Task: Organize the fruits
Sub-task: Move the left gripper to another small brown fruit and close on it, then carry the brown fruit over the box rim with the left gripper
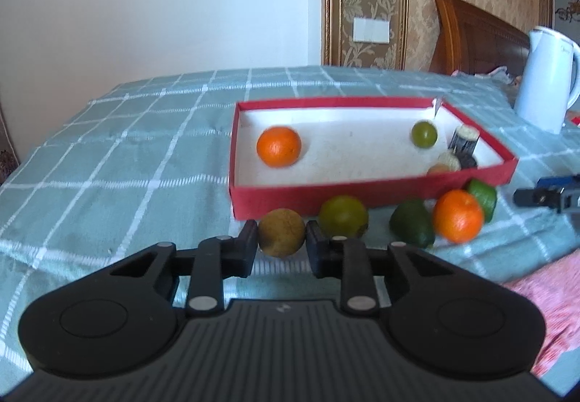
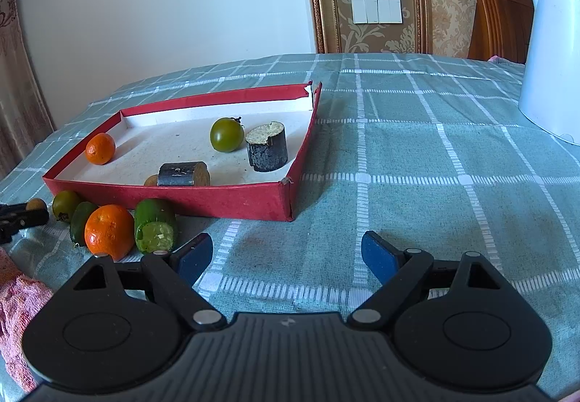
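Note:
My left gripper [image 1: 282, 239] is shut on a small brown round fruit [image 1: 281, 232], just in front of the red box [image 1: 326, 197]. Inside the box lie an orange [image 1: 278, 146], a green round fruit [image 1: 423, 134] and dark cut cylinders [image 2: 267, 147]. Outside its front wall sit a green-yellow fruit [image 1: 343, 216], a dark green piece [image 1: 413, 223], another orange [image 1: 458, 216] and a cut green piece [image 2: 156, 231]. My right gripper [image 2: 286, 255] stands open over bare cloth, right of those fruits, with nothing between its blue pads [image 2: 377, 256].
A teal checked cloth [image 2: 417, 166] covers the table. A white kettle [image 2: 552, 50] stands at the far right. A pink towel [image 2: 18, 297] lies at the near edge. The box's right corner [image 2: 288, 184] is close to my right gripper.

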